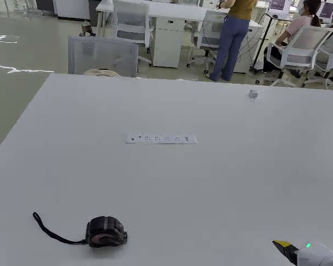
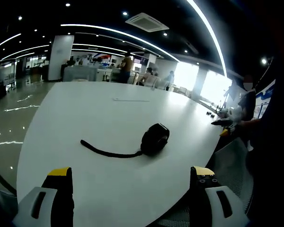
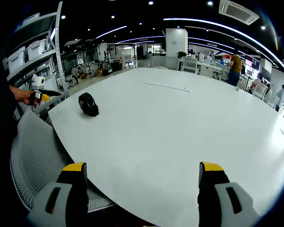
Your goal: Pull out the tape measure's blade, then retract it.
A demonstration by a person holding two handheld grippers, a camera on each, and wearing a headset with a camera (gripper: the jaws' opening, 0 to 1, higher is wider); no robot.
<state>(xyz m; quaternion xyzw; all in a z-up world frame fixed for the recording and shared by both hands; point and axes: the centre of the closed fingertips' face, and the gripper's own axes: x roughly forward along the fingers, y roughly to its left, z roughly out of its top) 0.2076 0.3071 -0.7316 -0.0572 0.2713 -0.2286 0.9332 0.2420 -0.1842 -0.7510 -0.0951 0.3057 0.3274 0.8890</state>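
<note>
Head view: a black round-cased tape measure [image 1: 106,231] lies on the white worktop [image 1: 222,188] at 7 o'clock of the frame. Its blade is inside the case. Its black cord strap [image 1: 54,234] trails off toward 9 o'clock, flat on the surface. A white recessed socket strip [image 1: 161,138] sits mid-worktop, at 12 o'clock from the tape measure and well apart from it; its markings are too small to read. A small grey object [image 1: 253,94] rests toward 1 o'clock, near the far edge. One yellow-tipped jaw on a white body enters at 5 o'clock, well apart from the tape measure.

Left gripper view: the left gripper [image 2: 131,172] is held level just off the worktop's near edge. Its jaws are wide apart with nothing between them. The tape measure is at 12 o'clock ahead of the jaws, not touched, with the strap running out toward 10 o'clock. No writing on the case can be read.

Right gripper view: the right gripper [image 3: 143,166] is held level at the near edge, pointing across the worktop. Its jaws are apart and empty. The tape measure is at 10 o'clock, well away. A grey mesh chair back [image 3: 33,156] lies below the jaw at 8 o'clock.
</note>
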